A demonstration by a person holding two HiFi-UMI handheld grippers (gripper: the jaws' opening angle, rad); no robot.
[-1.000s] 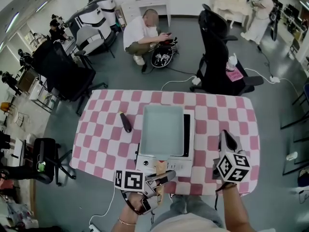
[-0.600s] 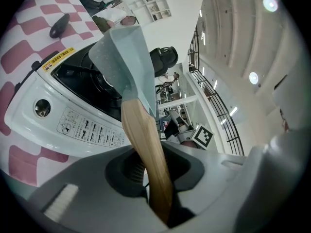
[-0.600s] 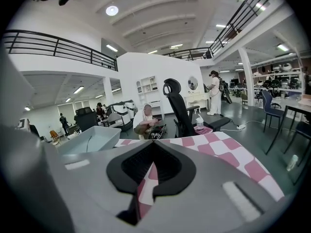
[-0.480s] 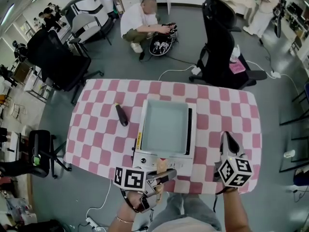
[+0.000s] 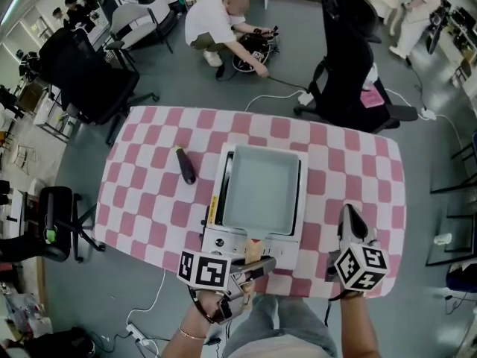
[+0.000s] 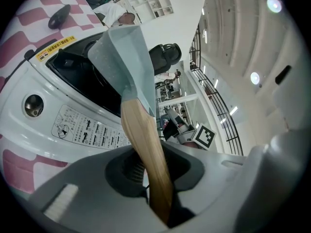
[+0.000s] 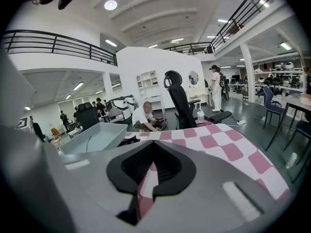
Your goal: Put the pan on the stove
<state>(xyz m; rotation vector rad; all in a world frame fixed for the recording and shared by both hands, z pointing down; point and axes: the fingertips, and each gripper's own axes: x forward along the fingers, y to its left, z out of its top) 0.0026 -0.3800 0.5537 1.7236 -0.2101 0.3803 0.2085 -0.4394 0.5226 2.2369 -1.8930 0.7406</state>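
A pale blue square pan [image 5: 261, 190] with a wooden handle [image 5: 253, 250] lies over the black top of a white stove [image 5: 229, 242] on the pink checked table [image 5: 149, 200]. My left gripper [image 5: 259, 264] is at the table's front edge, shut on the handle. In the left gripper view the handle [image 6: 146, 149] runs out between the jaws to the pan [image 6: 126, 57] above the stove [image 6: 73, 125]; whether the pan touches the stove is unclear. My right gripper [image 5: 349, 215] is over the table's front right, shut and empty, and the pan [image 7: 92, 137] lies to its left.
A dark oblong object [image 5: 185, 165] lies on the cloth left of the stove. Black office chairs [image 5: 350, 58] stand beyond the far edge. A person [image 5: 216, 21] crouches on the floor behind the table. A cable [image 5: 160, 308] hangs below the front left.
Both grippers have sunk a little. The pan has come down with the left gripper and sits more squarely over the stove's top. The head view has shifted.
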